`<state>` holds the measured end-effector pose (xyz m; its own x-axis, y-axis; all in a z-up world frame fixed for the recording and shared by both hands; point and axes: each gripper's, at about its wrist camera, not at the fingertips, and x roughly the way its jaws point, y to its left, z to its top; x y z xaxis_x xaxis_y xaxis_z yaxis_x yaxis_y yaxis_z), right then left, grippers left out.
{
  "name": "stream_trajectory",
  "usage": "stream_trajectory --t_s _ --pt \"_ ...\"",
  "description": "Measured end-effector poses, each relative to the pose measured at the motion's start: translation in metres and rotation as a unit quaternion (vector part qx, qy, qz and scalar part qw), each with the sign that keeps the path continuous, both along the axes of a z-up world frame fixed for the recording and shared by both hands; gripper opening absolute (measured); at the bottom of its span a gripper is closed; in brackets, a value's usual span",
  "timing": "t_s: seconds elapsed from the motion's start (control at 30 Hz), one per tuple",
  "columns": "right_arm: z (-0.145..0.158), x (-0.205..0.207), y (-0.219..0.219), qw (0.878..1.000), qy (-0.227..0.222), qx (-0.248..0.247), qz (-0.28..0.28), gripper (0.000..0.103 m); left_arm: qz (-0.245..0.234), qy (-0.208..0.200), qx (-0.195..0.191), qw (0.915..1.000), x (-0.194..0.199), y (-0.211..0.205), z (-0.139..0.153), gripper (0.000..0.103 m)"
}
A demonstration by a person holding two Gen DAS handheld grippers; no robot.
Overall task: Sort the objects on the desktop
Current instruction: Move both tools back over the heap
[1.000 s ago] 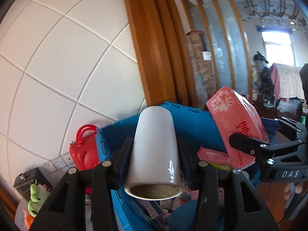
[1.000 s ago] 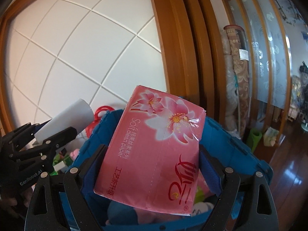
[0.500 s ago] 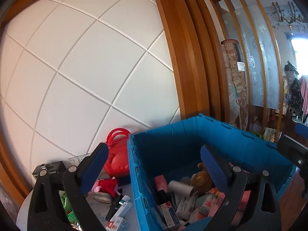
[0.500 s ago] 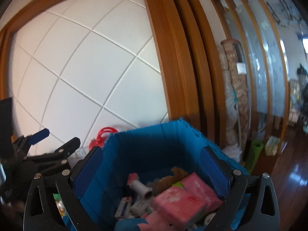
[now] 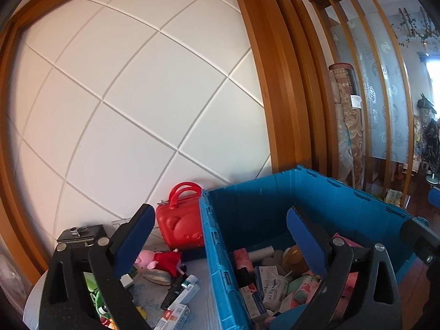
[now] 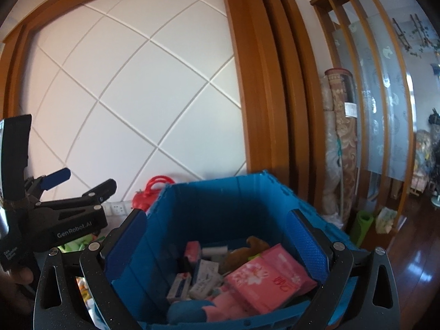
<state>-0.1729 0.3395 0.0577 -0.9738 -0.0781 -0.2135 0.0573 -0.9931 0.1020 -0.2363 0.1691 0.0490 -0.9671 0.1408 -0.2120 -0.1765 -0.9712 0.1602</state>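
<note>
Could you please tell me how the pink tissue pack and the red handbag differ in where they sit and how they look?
The pink tissue pack lies flat inside the blue crate, on top of other items; the red handbag stands upright outside it, on the table beside the crate's wall. The tissue pack is a soft, flower-printed wrapper; the handbag is a hard, plain shell with looped handles. Neither is held by a gripper.

A ribbed blue plastic crate point(image 6: 220, 203) fills the lower centre of the right wrist view, a glossy pink film-wrapped tissue pack point(image 6: 271, 277) lying on top inside. At lower left in the left wrist view, a shiny red hard-plastic case point(image 5: 181, 227) stands beside a soft cloth pig doll point(image 5: 158, 260). Varnished wooden framing point(image 5: 277, 82) borders matt white wall panels point(image 5: 132, 90). Matt black gripper fingers point(image 6: 125, 243) carry textured blue pads point(image 6: 308, 244).
</note>
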Motion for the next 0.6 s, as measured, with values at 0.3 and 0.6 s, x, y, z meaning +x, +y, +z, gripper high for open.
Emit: stream_trajectory --t_s 0.3,0.6 --pt "-0.004 0.004 -0.009 1.000 -0.003 -0.003 0.022 0.102 0.027 0.004 0.001 0.9996 0.008 -0.015 -0.002 0.098" --pt "-0.010 0.007 -0.023 0.999 -0.010 -0.002 0.045 0.102 0.053 -0.004 0.011 0.9985 0.013 -0.043 -0.010 0.098"
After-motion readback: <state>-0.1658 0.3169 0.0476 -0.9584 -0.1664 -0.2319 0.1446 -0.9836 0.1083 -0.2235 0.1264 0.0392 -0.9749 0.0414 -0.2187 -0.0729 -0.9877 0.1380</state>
